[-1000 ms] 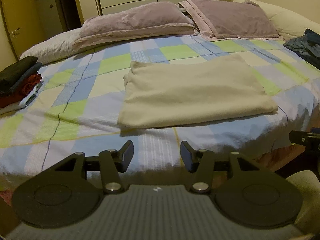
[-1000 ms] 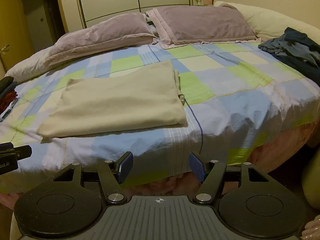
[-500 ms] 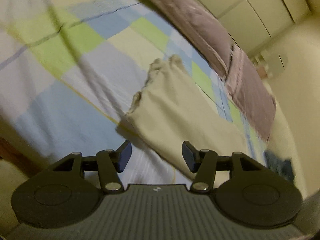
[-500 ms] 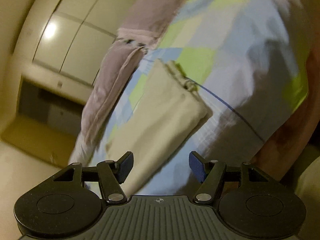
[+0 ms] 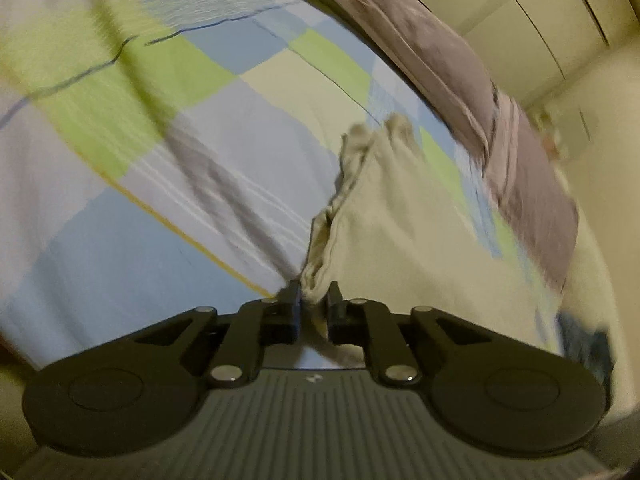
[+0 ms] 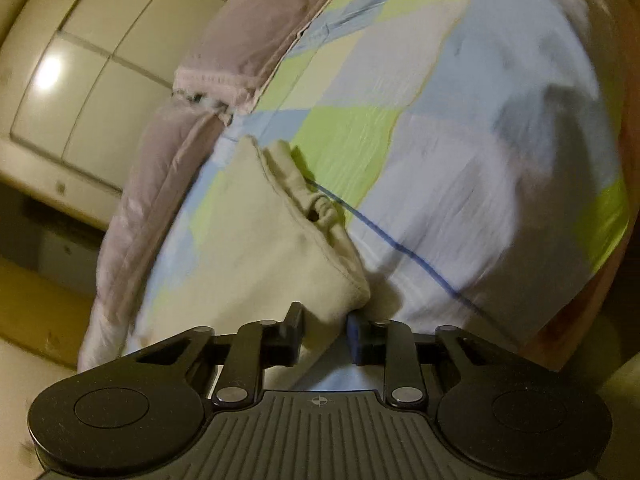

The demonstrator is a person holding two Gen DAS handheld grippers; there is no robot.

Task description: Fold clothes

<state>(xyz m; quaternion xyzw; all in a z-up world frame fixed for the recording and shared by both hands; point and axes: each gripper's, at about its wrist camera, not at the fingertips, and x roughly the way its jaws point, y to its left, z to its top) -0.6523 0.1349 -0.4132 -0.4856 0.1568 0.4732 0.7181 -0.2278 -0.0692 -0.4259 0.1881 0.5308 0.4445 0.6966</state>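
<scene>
Now my left gripper point(image 5: 313, 300) pinches one near corner of the folded cream garment point(image 5: 404, 240); my right gripper point(image 6: 323, 322) is narrowed around the other near corner. Garment lies near the checked bed's point(image 5: 120, 216) front edge, pillows point(image 6: 256, 20) beyond.

Your left gripper point(image 5: 314, 304) was rolled well over to one side and held low, its two black fingers drawn in close with only a narrow gap, pinching a corner of the folded cloth point(image 5: 408, 236). Your right gripper point(image 6: 324, 330) was rolled over the opposite way, also low. Its fingers stood a little wider apart, with the cloth's near corner between them; whether both pads already pressed on it could not be told.
</scene>
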